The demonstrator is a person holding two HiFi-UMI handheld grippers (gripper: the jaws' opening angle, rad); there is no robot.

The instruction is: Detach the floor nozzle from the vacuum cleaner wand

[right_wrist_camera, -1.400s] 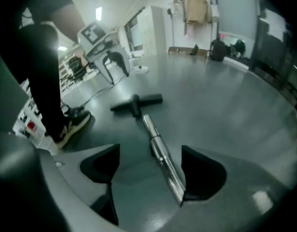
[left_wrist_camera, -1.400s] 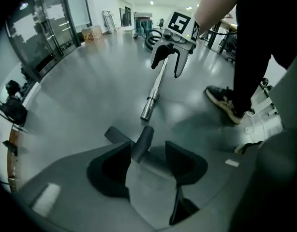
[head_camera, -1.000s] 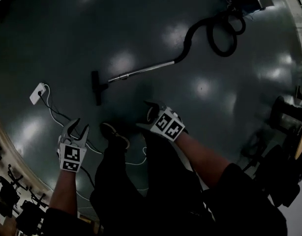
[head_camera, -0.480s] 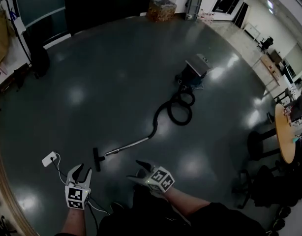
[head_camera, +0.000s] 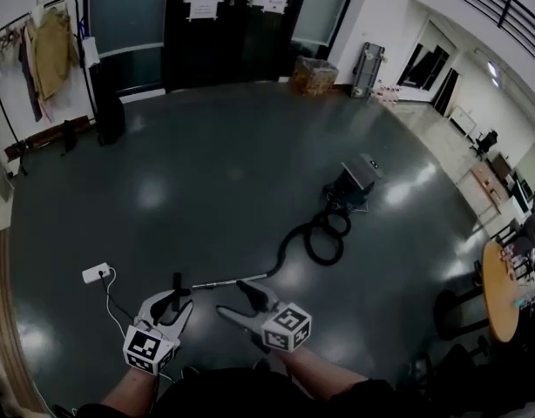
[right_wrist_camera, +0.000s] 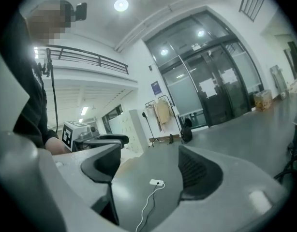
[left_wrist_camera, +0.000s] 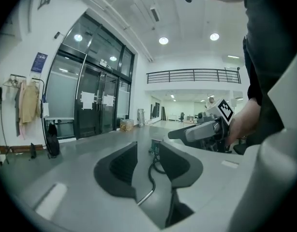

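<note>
Large hall with a dark glossy floor [head_camera: 206, 190]. Since a second ago both tools have risen and the view has tipped up from the floor to the room, so the job has not started. The nozzle [head_camera: 176, 284] lies on the floor, joined to the wand [head_camera: 228, 280]. The left tool [head_camera: 172, 301] hangs empty, its jaws closing. The right tool [head_camera: 235, 300] is spread wide and empty.

Left tongs [head_camera: 174, 301], closing empty, and right tongs [head_camera: 233, 300] both higher, nearer level.
</note>
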